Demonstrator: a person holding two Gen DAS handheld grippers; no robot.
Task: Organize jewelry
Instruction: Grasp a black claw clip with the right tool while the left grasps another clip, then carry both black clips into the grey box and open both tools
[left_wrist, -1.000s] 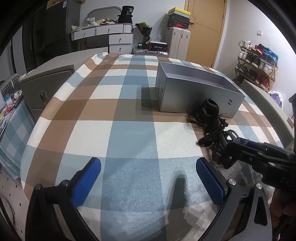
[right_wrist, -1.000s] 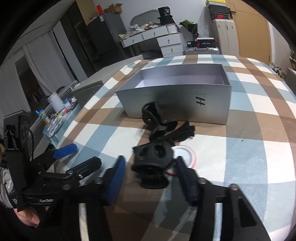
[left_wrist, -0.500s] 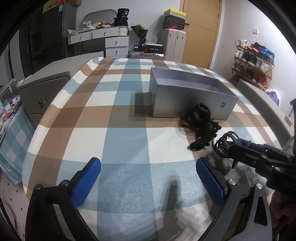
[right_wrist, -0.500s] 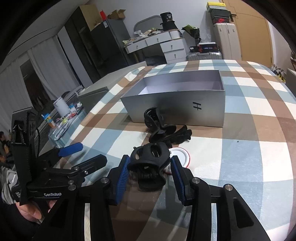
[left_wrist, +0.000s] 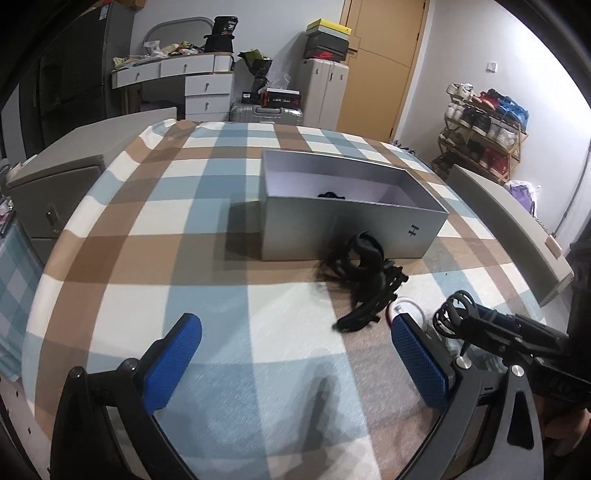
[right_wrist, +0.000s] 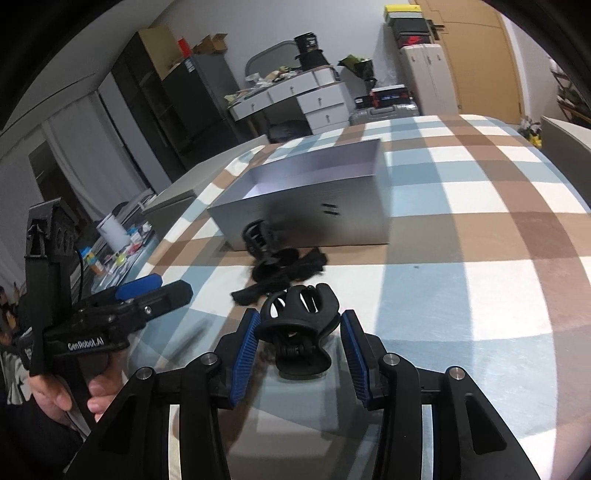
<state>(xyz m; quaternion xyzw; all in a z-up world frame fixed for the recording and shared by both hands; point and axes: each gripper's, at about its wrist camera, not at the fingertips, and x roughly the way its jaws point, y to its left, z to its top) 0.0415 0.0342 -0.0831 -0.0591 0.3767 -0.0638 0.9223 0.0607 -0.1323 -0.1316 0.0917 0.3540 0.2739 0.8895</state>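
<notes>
A black claw hair clip (right_wrist: 299, 321) hangs a little above the checked tablecloth, with my right gripper (right_wrist: 299, 332) shut on it, its blue pads (right_wrist: 245, 347) pressing both sides. The same clip (left_wrist: 456, 308) shows at the right of the left wrist view. Beyond it a pile of black hair clips (right_wrist: 280, 262) lies against the front of an open silver box (right_wrist: 314, 218). From the left wrist the pile (left_wrist: 364, 266) and the box (left_wrist: 351, 229) are ahead, with one dark item (left_wrist: 330, 194) inside the box. My left gripper (left_wrist: 295, 362) stands open over bare cloth, holding nothing.
A small white ring with a red edge (left_wrist: 406, 308) lies on the cloth near the pile. A grey cabinet (left_wrist: 55, 184) stands off the table's left side and a grey chair back (left_wrist: 509, 229) off its right. The person's hand (right_wrist: 70, 391) holds the left gripper.
The right gripper has closed in on the clip, lifted it off the cloth and carried it sideways. The left gripper has risen slightly, so the box's inside now shows.
</notes>
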